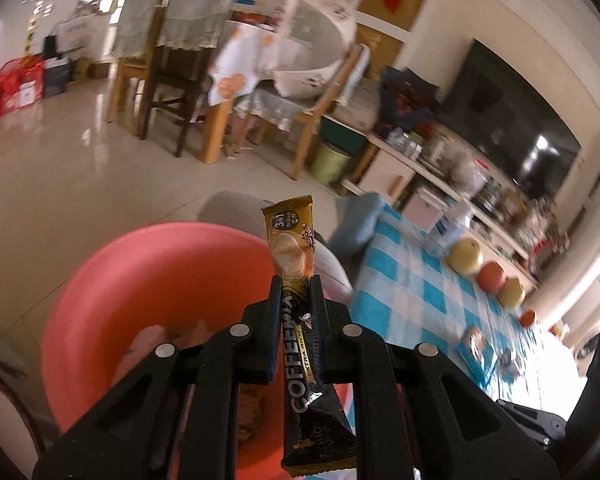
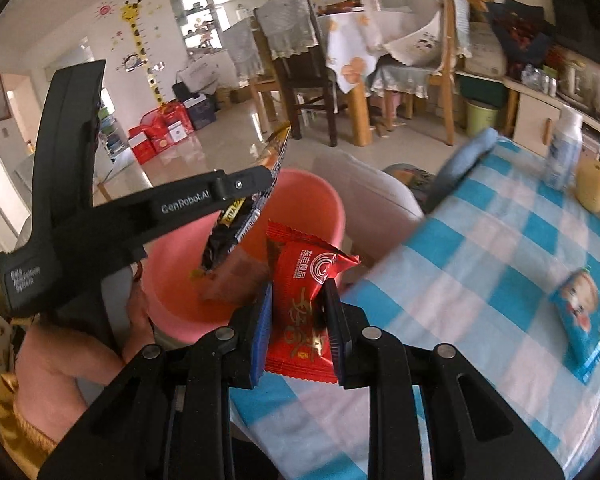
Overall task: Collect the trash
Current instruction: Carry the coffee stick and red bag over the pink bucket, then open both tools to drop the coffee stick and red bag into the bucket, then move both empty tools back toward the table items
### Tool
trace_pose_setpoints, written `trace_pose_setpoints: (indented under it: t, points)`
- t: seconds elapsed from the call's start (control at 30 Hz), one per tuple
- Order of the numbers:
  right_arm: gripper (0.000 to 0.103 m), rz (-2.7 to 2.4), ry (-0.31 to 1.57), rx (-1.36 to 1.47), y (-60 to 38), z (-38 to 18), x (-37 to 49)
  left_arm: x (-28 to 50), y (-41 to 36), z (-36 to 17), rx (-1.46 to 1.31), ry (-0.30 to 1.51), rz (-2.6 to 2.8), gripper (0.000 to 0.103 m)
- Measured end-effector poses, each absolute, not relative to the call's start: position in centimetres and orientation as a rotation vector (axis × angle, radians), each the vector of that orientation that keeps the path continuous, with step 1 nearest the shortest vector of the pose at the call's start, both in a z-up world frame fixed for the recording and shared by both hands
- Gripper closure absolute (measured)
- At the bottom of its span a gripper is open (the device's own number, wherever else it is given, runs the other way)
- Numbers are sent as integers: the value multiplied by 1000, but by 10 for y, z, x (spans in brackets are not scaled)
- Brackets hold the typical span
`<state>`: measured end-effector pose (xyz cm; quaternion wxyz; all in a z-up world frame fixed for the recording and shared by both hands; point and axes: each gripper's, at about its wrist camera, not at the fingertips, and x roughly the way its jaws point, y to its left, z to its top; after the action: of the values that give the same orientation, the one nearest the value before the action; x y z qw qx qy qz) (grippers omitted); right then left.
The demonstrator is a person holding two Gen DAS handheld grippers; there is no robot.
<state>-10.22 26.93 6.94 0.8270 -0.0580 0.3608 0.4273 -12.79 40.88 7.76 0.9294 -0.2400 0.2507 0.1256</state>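
My left gripper (image 1: 297, 280) is shut on a black and gold coffee-mix sachet (image 1: 300, 344), held upright over a pink bin (image 1: 148, 280) beside the table. My right gripper (image 2: 298, 286) is shut on a red snack wrapper (image 2: 304, 300) at the near rim of that pink bin (image 2: 308, 200). In the right wrist view the left gripper (image 2: 270, 176) reaches in from the left above the bin with the coffee sachet (image 2: 236, 224) hanging from it. Some wrappers lie inside the bin. A hand (image 2: 136, 320) shows under the left tool.
A table with a blue and white checked cloth (image 2: 480, 280) carries a blue snack packet (image 2: 584, 320), a white bottle (image 2: 564, 148), a yellow pear (image 2: 594, 188) and other fruit (image 1: 490, 276). A grey stool (image 2: 364, 188) stands behind the bin. Dining chairs and a green bucket (image 1: 330, 160) lie further off.
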Motion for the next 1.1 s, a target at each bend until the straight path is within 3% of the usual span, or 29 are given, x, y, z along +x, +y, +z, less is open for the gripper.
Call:
trace_pose_setpoints:
  t: [0.27, 0.4, 0.47, 0.5, 0.6, 0.7, 0.77, 1.1]
  points:
    - [73, 961, 771, -122, 305, 68, -98, -137, 436, 70, -563, 503, 372, 86]
    - [39, 919, 752, -108, 301, 69, -99, -138, 443, 66, -587, 516, 446, 51]
    - [35, 901, 735, -111, 293, 70, -101, -140, 443, 67, -580, 505, 462, 47]
    - [31, 888, 726, -116, 288, 71, -102, -139, 442, 68, -568, 505, 468, 38]
    - [22, 840, 708, -116, 273, 70, -105, -134, 437, 69, -534, 513, 473, 29]
    - [19, 800, 714, -106, 258, 66, -105, -130, 430, 70, -509, 520, 466, 18]
    - [14, 767, 725, -105, 249, 62, -105, -129, 425, 69, -498, 531, 455, 16]
    - [14, 711, 763, -99, 214, 47, -116, -113, 390, 65, -392, 603, 403, 11]
